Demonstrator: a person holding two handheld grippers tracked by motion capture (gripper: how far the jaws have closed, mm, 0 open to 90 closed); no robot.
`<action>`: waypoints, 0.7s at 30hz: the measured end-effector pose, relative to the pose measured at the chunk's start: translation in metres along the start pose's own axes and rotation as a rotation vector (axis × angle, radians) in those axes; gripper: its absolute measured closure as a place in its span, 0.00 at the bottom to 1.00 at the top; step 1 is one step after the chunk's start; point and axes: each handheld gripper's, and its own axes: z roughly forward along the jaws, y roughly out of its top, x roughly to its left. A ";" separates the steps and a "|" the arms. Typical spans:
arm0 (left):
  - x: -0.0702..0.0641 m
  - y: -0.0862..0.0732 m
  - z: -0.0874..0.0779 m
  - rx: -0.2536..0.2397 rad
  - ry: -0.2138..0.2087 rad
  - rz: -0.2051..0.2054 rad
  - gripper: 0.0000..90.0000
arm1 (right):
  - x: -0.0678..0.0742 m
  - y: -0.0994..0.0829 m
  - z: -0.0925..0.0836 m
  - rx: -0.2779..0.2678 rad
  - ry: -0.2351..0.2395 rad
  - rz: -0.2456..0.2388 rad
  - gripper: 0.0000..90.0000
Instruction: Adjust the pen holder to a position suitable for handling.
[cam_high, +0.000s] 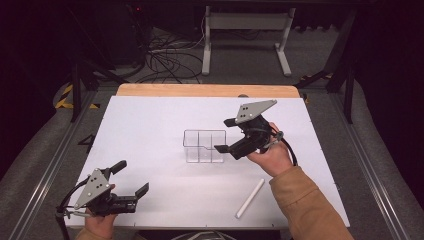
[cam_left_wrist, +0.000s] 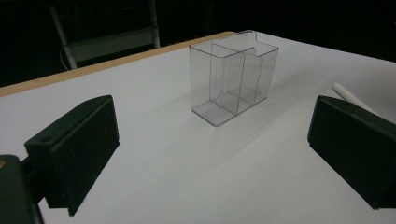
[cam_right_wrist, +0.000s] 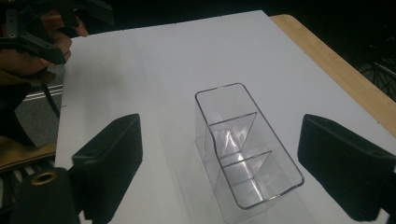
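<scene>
High view first: a clear plastic box (cam_high: 204, 146) stands upright near the middle of the white table (cam_high: 150, 125). It has thin walls inside that split it into small parts, and all the parts look empty. The right gripper (cam_high: 228, 135) is held up just beside the right end of the box, tilted, with its black jaws pointing at the box and spread wide. Nothing is between them, and they do not touch the box. A person's hand in a tan sleeve (cam_high: 305, 200) holds this gripper. The left gripper (cam_high: 131, 179) sits low near the front left corner of the table, well apart from the box. Its jaws are spread wide too, and they grip nothing. A white stick (cam_high: 250, 198) lies flat on the table near the front, to the right of the box and apart from it. In the right gripper view, the box (cam_right_wrist: 245, 151) sits between the two open jaws but lower down, and you look into it from above. The left gripper (cam_right_wrist: 32, 28) shows far off in the top left corner there. In the left gripper view, the box (cam_left_wrist: 232, 77) stands farther along the table, and one end of the stick (cam_left_wrist: 348, 95) peeks out past the right jaw.
</scene>
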 end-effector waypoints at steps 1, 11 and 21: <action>0.000 0.000 0.000 0.000 0.000 -0.001 0.03 | 0.001 -0.001 -0.001 -0.003 -0.010 -0.001 0.11; 0.001 0.000 -0.001 0.000 0.007 -0.003 0.03 | 0.003 -0.010 -0.015 -0.074 -0.050 0.020 0.00; 0.001 0.001 0.001 -0.001 0.002 -0.002 0.03 | 0.014 -0.020 -0.031 -0.114 -0.125 0.036 0.05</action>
